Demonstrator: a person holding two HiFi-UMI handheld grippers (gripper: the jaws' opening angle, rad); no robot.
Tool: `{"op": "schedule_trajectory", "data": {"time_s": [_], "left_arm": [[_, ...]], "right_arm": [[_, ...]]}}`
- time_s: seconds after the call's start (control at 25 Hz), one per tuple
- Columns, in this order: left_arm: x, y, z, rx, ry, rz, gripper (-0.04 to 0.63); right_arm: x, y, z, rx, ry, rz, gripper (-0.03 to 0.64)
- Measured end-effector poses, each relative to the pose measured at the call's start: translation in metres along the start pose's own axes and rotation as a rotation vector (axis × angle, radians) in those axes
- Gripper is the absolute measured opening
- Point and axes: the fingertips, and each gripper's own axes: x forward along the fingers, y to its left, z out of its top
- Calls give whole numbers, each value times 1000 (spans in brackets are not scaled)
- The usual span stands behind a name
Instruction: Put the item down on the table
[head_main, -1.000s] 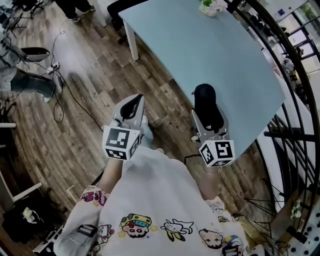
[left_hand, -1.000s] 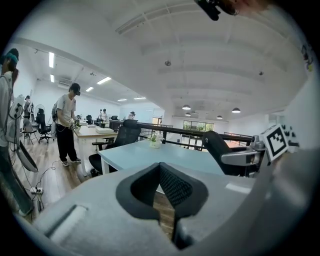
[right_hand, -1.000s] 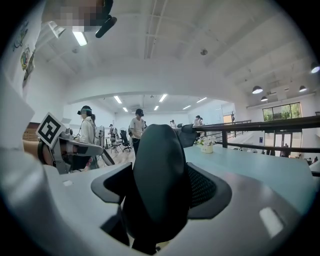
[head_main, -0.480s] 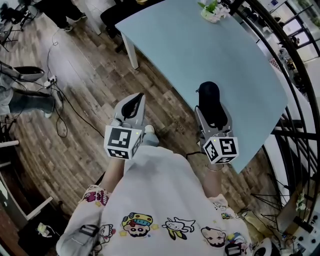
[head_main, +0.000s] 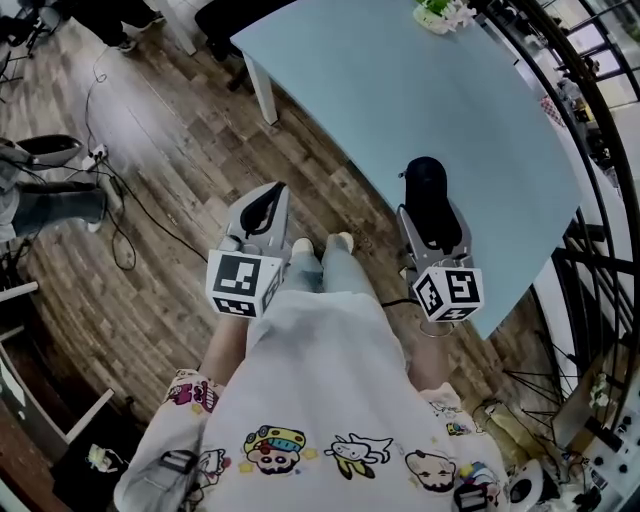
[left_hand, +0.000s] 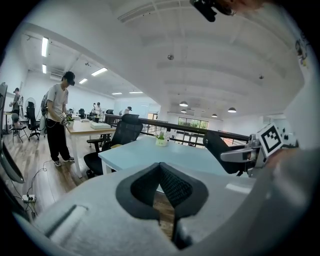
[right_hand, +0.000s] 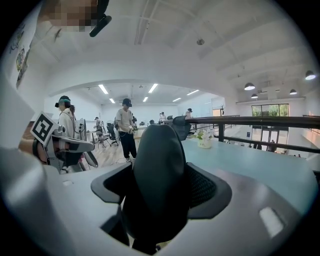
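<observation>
No text, label, brand, number or sign can be read on anything in view.

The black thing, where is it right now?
In the head view the black thing is on the right, gripped in the right tongs, over the near edge of the pale blue table.

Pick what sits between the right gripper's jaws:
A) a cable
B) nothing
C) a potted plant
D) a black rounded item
D: the right gripper has its jaws closed on the black rounded item, which fills the gap between them.
</observation>
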Motion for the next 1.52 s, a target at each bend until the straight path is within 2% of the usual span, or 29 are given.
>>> {"op": "schedule_trajectory", "data": {"time_s": [0.36, 0.68, 0.88, 1.24, 1.52], "left_arm": [[50, 15, 4, 8, 23, -38, -2], [135, 25, 53, 59, 12, -136, -2], [194, 22, 89, 79, -1, -188, -2], [264, 12, 118, 105, -6, -283, -2], [300, -23, 132, 177, 14, -438, -2]], "right_arm": [[31, -28, -9, 45, 18, -58, 343], [71, -97, 25, 94, -14, -199, 342], [97, -137, 49, 90, -10, -243, 343], [117, -179, 61, 114, -11, -323, 343], [100, -202, 67, 159, -46, -454, 342]]}}
